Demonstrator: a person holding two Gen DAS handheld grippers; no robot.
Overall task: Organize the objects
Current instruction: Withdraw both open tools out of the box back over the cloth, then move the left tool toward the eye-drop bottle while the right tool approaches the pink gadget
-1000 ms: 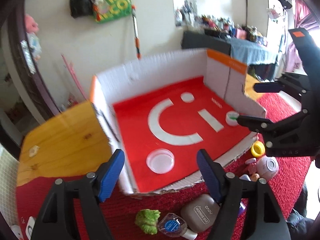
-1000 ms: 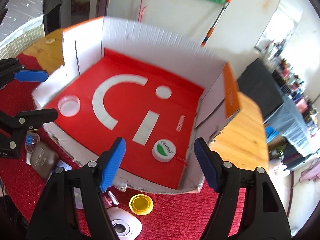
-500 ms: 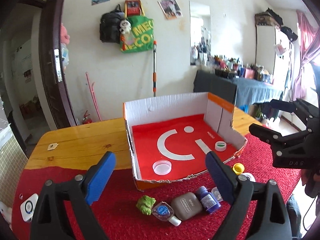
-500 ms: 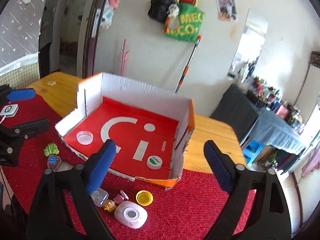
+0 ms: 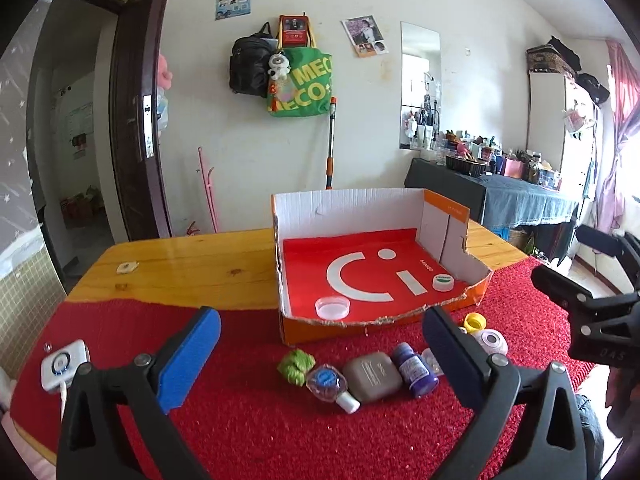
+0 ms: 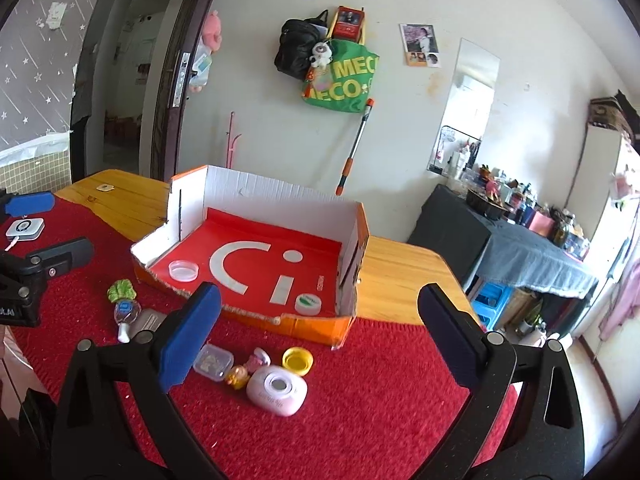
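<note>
An open cardboard box (image 5: 352, 208) with a red floor stands on the table and holds a clear lid (image 5: 332, 307) and a white green-labelled cap (image 5: 443, 282). In front of it on the red cloth lie a green item (image 5: 297, 366), a small blue-labelled bottle (image 5: 328, 382), a brown case (image 5: 372, 376), a purple bottle (image 5: 414, 368), a yellow cap (image 6: 297, 360) and a pink round case (image 6: 277, 390). My left gripper (image 5: 320, 316) hangs back over the cloth, jaws opening, nothing between them. My right gripper (image 6: 319, 291) does the same to its right.
A white device (image 5: 64, 364) with a cord lies at the cloth's left end. A small clear box (image 6: 213, 362) and a tiny figurine (image 6: 248, 368) sit by the pink case. Bare wooden table (image 5: 192, 268) flanks the box. A cluttered dark table (image 6: 520, 248) stands at the right.
Both grippers have drawn back from over the box and tilted up, and their jaws have spread wider. The lid and the cap stay where they lay in the box.
</note>
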